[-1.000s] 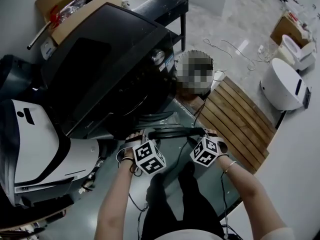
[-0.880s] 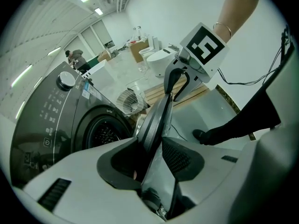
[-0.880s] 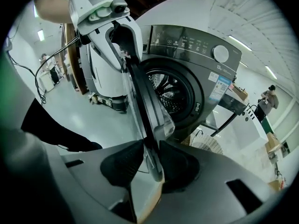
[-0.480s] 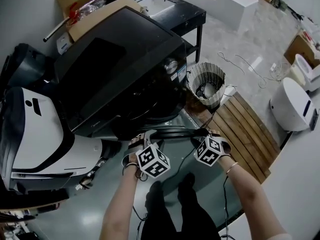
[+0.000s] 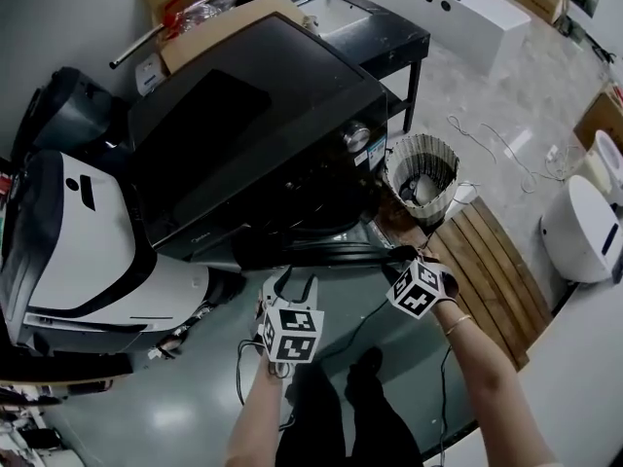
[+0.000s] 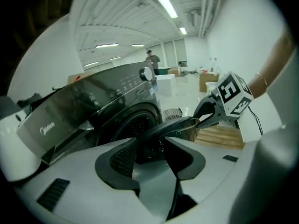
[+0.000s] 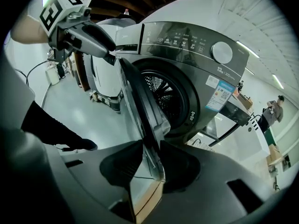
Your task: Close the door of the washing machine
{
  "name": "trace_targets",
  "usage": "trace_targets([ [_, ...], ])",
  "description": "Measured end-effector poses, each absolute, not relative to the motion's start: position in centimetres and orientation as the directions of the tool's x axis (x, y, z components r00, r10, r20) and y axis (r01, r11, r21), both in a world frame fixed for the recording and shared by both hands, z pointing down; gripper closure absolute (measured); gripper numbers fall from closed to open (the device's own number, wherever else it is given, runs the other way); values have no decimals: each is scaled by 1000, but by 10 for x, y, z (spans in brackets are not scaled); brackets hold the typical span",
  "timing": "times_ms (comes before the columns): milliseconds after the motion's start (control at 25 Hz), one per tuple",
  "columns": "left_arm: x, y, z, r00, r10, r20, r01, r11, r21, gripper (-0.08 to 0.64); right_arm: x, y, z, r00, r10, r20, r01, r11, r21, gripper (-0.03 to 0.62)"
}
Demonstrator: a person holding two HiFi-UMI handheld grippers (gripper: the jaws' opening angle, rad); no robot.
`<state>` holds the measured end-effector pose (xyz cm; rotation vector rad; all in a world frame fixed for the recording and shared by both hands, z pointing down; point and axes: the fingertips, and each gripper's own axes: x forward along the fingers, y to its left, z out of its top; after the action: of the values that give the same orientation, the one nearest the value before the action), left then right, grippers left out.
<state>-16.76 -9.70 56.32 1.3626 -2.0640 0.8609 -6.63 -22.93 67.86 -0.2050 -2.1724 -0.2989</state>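
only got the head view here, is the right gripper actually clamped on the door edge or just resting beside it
observer: clamped, going by the right gripper view. The right gripper has the door by its edge, which sits between the fingers with a pad against each face.
operator: and the left one, looks like it's off the door
observer: yes. The left gripper has just been opening. Its own view shows nothing between its fingers, and the door rim lies past the tips.
operator: anything hanging out of the drum
observer: the right gripper view looks into the drum. It shows bare perforated metal and nothing across the opening.
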Motion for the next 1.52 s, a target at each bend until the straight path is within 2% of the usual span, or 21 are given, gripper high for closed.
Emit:
trace_targets([
  [280,-193,-88,591,-416,-567,711,-807,590,-2,304,-83,-245,678,-592,36,805,261,954,149,462],
  [520,-208,-96,606,-426,-550,718,-698,705,126,299,-98,-254,679,-582,43,812,286,946,154,460],
  [880,-232,-111,606,-500,-552,667,-629,762,158,302,-133,-278,681,-580,46,813,328,927,182,456],
  [1520,-272,-140,608,-609,-483,628,-521,842,143,308,-202,-323,679,-585,135,800,458,868,189,453],
])
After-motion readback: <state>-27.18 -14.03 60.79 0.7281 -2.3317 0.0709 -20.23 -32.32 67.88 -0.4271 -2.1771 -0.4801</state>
